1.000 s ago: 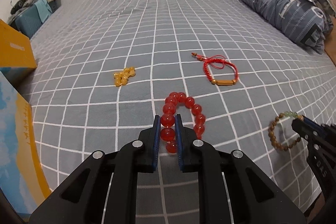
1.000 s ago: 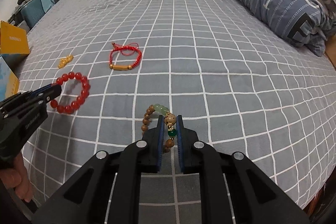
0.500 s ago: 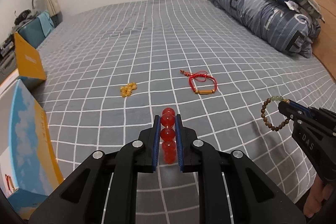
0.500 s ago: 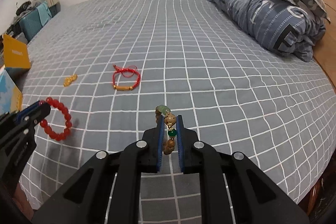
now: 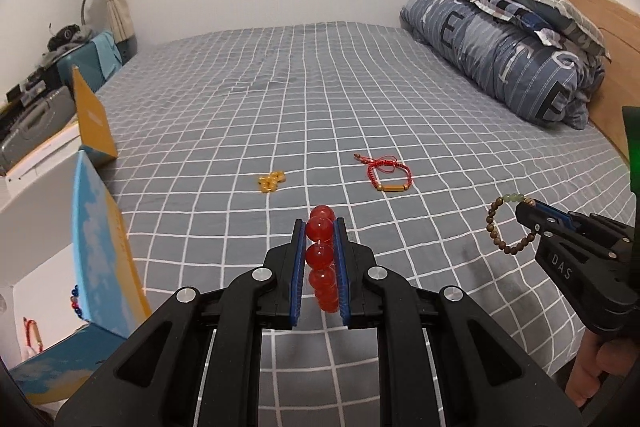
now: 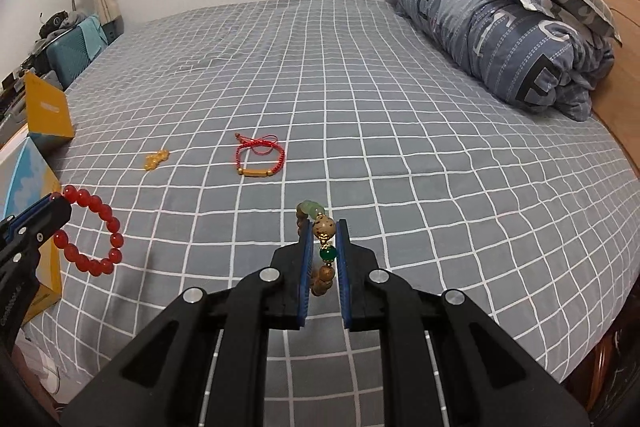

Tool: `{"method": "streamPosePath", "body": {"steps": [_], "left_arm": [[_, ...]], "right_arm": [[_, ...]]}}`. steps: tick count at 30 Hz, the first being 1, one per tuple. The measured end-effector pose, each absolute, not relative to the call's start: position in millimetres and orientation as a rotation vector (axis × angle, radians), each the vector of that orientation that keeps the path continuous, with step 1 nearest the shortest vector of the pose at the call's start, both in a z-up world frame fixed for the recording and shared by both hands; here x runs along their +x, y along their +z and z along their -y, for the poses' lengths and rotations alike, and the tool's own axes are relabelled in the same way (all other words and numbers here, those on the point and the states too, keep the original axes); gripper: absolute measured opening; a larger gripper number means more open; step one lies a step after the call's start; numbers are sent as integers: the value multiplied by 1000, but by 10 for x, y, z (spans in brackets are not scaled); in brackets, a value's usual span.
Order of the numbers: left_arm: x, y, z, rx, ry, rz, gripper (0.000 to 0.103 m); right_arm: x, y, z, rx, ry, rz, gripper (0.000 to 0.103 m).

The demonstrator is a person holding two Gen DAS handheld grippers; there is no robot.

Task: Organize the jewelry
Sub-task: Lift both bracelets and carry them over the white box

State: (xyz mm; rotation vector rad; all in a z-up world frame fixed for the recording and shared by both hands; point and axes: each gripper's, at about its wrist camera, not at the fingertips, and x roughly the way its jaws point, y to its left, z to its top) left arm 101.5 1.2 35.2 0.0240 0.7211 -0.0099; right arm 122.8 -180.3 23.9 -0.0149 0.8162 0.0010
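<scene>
Bed: two pieces remain lying on it, the red cord bracelet and the yellow bead cluster. Both bracelets, on the sheet a second ago, now hang clear above it. Left gripper clamps the red bead bracelet; right gripper clamps the wooden bead bracelet. Pickup looks done; transfer toward the open box at left likely follows.

Open bedspread between box and duvet
</scene>
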Motion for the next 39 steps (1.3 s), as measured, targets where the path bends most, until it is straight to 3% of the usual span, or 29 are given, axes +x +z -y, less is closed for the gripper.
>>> {"method": "streamPosePath", "body": {"steps": [13,39], "left_arm": [[784,610,-313,8,70,-696,13],[140,1155,-2049,-130,351,-632,13]], "right_arm": [[1154,553,1385,-19,59,-778,11],[1069,887,-521,-127,336,-719,11]]}}
